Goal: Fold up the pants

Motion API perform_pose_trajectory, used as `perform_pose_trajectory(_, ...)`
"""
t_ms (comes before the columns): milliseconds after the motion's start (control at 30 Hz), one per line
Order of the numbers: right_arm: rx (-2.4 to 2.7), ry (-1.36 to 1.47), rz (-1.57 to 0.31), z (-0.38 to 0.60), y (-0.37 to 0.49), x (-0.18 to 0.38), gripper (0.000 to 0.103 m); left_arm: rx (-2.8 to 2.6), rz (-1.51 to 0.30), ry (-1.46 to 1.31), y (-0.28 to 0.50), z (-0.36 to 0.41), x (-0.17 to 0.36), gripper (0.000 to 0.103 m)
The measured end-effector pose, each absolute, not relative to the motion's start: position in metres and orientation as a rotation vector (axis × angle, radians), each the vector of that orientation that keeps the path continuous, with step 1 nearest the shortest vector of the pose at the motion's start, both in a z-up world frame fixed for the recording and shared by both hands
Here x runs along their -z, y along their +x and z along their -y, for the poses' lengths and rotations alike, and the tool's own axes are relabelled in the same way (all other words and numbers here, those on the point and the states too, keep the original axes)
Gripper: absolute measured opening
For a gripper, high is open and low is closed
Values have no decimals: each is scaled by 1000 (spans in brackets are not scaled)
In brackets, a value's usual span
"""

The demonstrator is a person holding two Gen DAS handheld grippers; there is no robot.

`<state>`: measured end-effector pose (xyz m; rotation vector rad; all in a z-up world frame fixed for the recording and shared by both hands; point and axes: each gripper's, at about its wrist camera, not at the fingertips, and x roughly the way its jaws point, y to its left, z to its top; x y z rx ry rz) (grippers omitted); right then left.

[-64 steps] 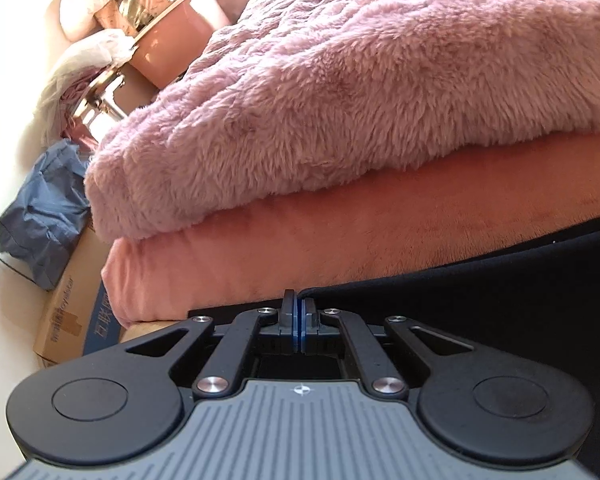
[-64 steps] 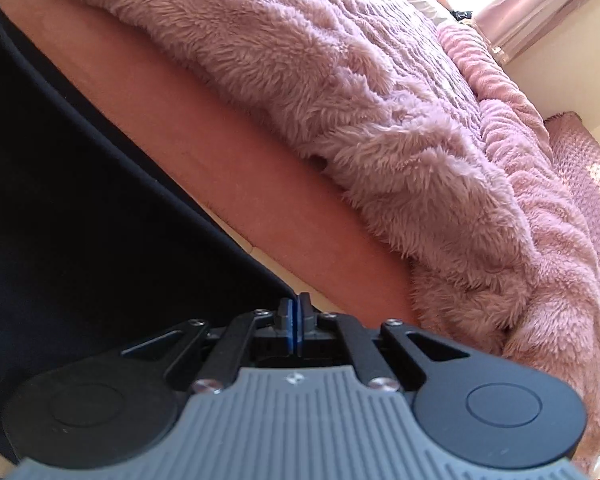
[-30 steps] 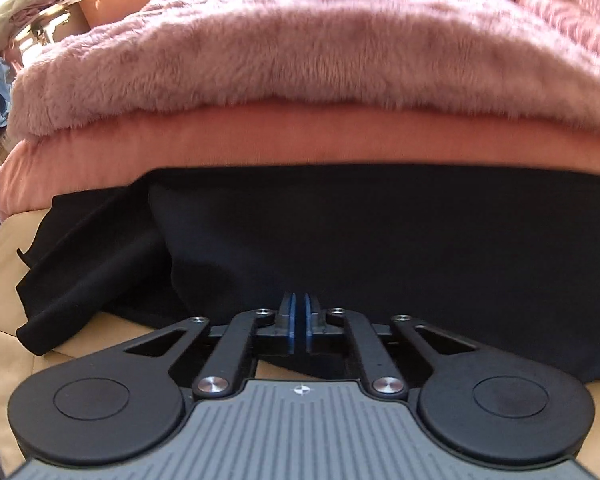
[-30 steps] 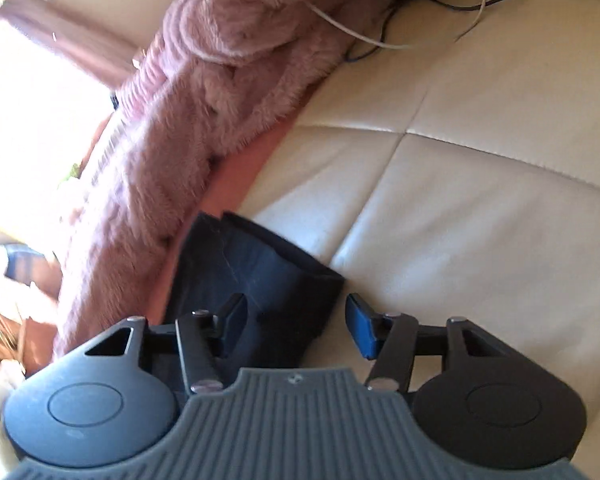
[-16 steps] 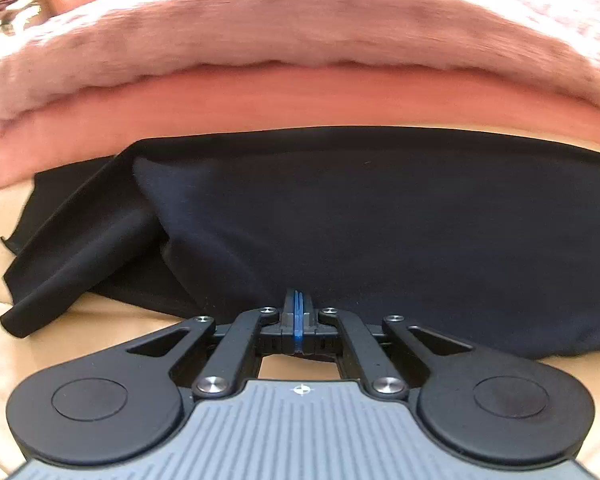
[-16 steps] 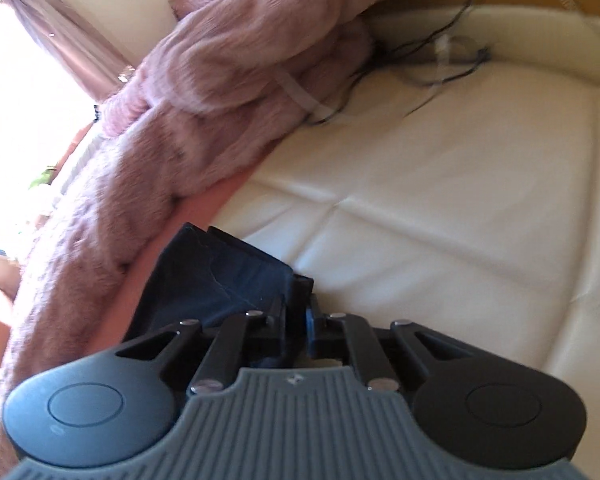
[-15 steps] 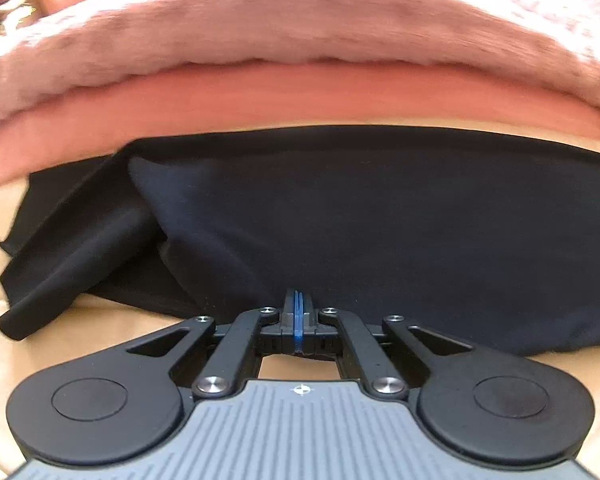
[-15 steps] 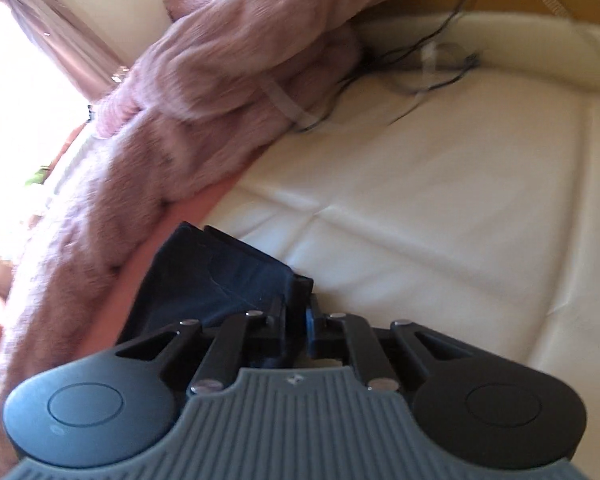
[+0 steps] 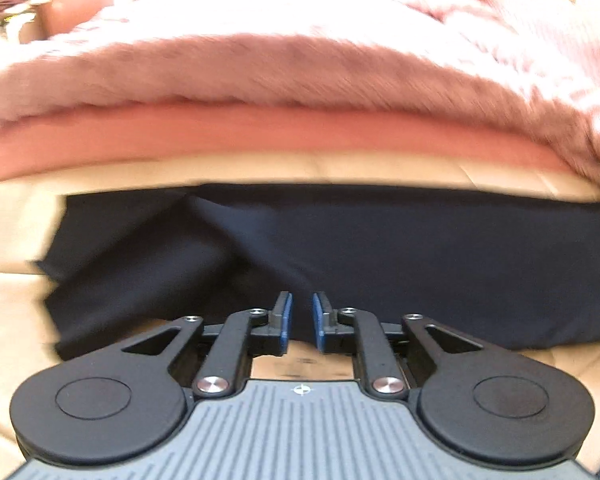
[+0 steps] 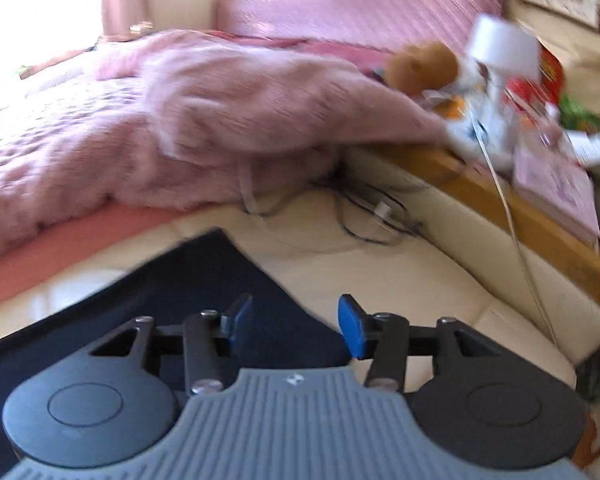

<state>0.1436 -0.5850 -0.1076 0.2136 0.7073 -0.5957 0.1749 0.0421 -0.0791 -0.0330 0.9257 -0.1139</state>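
Right wrist view — cream mattress (image 10: 400, 280) | pink blanket (image 10: 228, 120) | right tool (image 10: 294, 322) wide | left tool (image 9: 299, 320) narrowly parted

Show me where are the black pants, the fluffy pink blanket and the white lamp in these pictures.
black pants (image 9: 380, 256): left wrist view, on the flat middle of the cloth.
fluffy pink blanket (image 9: 300, 68): left wrist view, on its furry front edge.
white lamp (image 10: 504, 50): right wrist view, on the shade.
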Motion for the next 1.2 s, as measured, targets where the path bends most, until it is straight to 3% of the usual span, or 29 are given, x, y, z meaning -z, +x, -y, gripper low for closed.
perform_pose_trajectory(300, 206, 167, -731, 447, 142, 93, 44, -224, -838, -95, 159, -182, 70, 58)
perform_pose_trajectory(533, 34, 136, -798, 340, 149, 129, 39, -242, -883, -269, 170, -238, 108, 58)
perform_pose_trajectory(733, -7, 97, -835, 305, 168, 145, 38, -230, -872, -317, 174, -236, 135, 58)
perform_pose_trajectory(767, -7, 89, -838, 304, 173, 146, 38, -230, -858, -303, 170, -229, 135, 57)
perform_pose_trajectory(833, -16, 76, -841, 300, 181, 149, 38, -213, -841, -280, 172, -220, 136, 41)
perform_pose_trajectory(900, -14, 62, -864, 299, 190, 156, 37, -193, -835, -273, 177, -213, 138, 6)
perform_pose_trajectory(933, -9, 56, -879, 300, 192, 159, 37, -186, -834, -269, 178, -211, 138, 1)
perform_pose_trajectory(1200, 1, 47, -898, 298, 192, 169, 38, -132, -715, -252, 189, -218, 92, 1)
